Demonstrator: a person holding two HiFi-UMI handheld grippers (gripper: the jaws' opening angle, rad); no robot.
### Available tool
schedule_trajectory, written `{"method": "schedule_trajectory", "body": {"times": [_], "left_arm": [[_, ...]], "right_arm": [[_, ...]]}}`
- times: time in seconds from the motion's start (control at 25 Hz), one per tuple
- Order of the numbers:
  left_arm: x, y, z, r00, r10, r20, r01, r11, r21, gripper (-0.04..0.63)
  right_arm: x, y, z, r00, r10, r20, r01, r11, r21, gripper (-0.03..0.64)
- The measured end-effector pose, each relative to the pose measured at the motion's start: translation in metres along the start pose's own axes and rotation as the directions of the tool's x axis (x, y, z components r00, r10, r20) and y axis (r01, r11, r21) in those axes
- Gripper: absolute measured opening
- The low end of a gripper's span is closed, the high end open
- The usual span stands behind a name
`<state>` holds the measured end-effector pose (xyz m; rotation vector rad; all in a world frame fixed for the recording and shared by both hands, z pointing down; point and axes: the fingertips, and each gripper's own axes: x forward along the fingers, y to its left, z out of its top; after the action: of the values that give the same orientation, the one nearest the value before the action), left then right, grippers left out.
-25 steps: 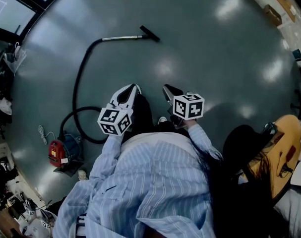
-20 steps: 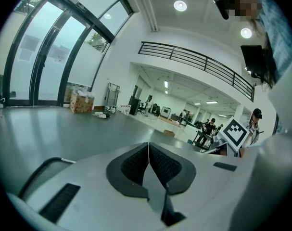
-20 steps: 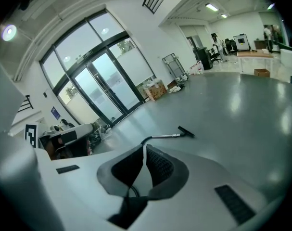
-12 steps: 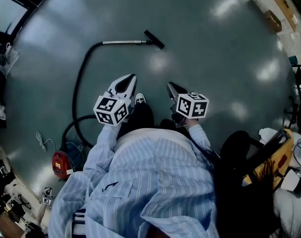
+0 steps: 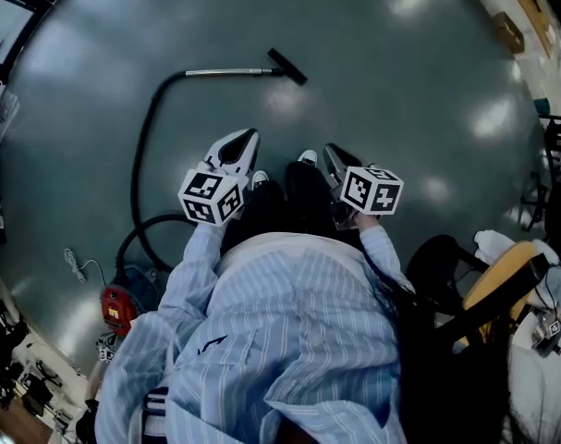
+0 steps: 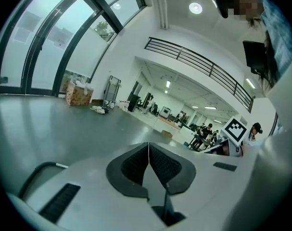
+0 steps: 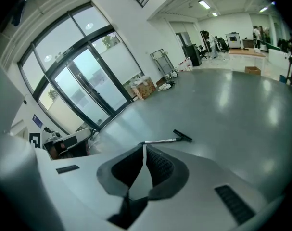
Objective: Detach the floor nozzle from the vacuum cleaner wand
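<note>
Left tongs (image 6: 148, 146): jaws pressed together with nothing between them; held low in front of the person, pointing out over the floor.
Right tongs (image 7: 144, 148): jaws shut tight and empty; tilted down toward the floor, with the wand showing just past the tips in the right gripper view.
Cubes: left cube (image 5: 212, 198) and right cube (image 5: 371, 190) sit at the ends of the striped sleeves (image 5: 192, 276).
Shoe (image 5: 307, 156): a white toe shows between the two tongs in the head view.
Nozzle (image 5: 287, 66): black, lying flat on the floor well ahead of both tongs, joined to the wand's end, touched by neither.
Wand (image 5: 229, 72): silver tube lying on the floor, nozzle at its right end in the head view, hose at its left end.
Hose (image 5: 146, 146): black, curving from the wand back along the person's left side toward the vacuum.
Vacuum (image 5: 118, 305): red body on the floor, low at the person's left.
Floor (image 5: 400, 91): grey and glossy, with bright patches of reflected light.
Chair (image 5: 502, 280): yellow, at the person's right.
Windows (image 7: 83, 81): tall dark-framed panes at the floor's far edge.
</note>
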<state>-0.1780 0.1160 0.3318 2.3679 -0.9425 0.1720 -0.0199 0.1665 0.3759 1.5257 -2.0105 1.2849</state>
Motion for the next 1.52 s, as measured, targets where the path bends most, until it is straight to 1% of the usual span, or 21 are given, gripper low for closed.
{"method": "schedule_trajectory", "body": {"times": [0.12,0.24,0.44,0.64,0.72,0.84,0.92,1.0,1.12,1.24,1.32,1.4,1.52], "left_arm": [[0.019,0.002,-0.004,1.0,0.008,-0.02,-0.009,1.0,-0.024,0.009],[0.045,0.019,0.009,0.999,0.025,-0.025,-0.026,0.999,-0.038,0.009],[0.088,0.067,0.043,0.995,0.096,-0.023,-0.097,0.994,-0.058,0.009],[0.142,0.087,0.076,0.989,0.145,-0.026,-0.147,0.987,-0.061,0.009],[0.168,0.097,0.084,0.986,0.163,-0.035,-0.166,0.984,-0.07,0.009],[0.207,0.105,0.092,0.985,0.166,-0.045,-0.17,0.981,-0.097,0.009],[0.231,0.11,0.092,0.984,0.166,-0.066,-0.171,0.981,-0.088,0.009],[0.252,0.115,0.086,0.982,0.154,-0.109,-0.162,0.985,-0.062,0.009],[0.282,0.121,0.068,0.974,0.098,-0.205,-0.098,0.995,0.01,0.009],[0.307,0.135,0.048,0.951,0.054,-0.305,-0.025,0.995,0.097,0.009],[0.319,0.16,0.034,0.935,0.043,-0.352,0.008,0.99,0.141,0.009],[0.331,0.193,0.014,0.918,0.045,-0.394,0.023,0.986,0.165,0.009],[0.358,0.239,-0.023,0.887,0.047,-0.459,0.036,0.985,0.17,0.009]], "right_arm": [[0.01,-0.015,0.012,1.0,0.002,-0.026,-0.002,1.0,0.003,0.025],[0.038,-0.027,0.04,0.998,0.017,-0.054,-0.017,1.0,0.002,0.025],[0.098,-0.037,0.105,0.993,0.071,-0.096,-0.075,0.996,-0.04,0.025],[0.131,-0.063,0.18,0.987,0.11,-0.117,-0.119,0.99,-0.074,0.025],[0.147,-0.077,0.202,0.984,0.12,-0.129,-0.131,0.988,-0.077,0.025],[0.168,-0.098,0.225,0.98,0.133,-0.15,-0.144,0.987,-0.069,0.025],[0.182,-0.112,0.232,0.977,0.135,-0.168,-0.147,0.987,-0.062,0.025],[0.196,-0.124,0.232,0.973,0.137,-0.186,-0.151,0.987,-0.059,0.025],[0.219,-0.139,0.23,0.965,0.166,-0.203,-0.186,0.979,-0.082,0.025],[0.245,-0.158,0.223,0.964,0.137,-0.227,-0.175,0.972,-0.159,0.025],[0.273,-0.166,0.216,0.971,0.104,-0.216,-0.151,0.966,-0.212,0.026],[0.305,-0.177,0.205,0.973,0.079,-0.217,-0.13,0.963,-0.234,0.026],[0.351,-0.203,0.187,0.967,0.048,-0.25,-0.107,0.967,-0.231,0.026]]}}
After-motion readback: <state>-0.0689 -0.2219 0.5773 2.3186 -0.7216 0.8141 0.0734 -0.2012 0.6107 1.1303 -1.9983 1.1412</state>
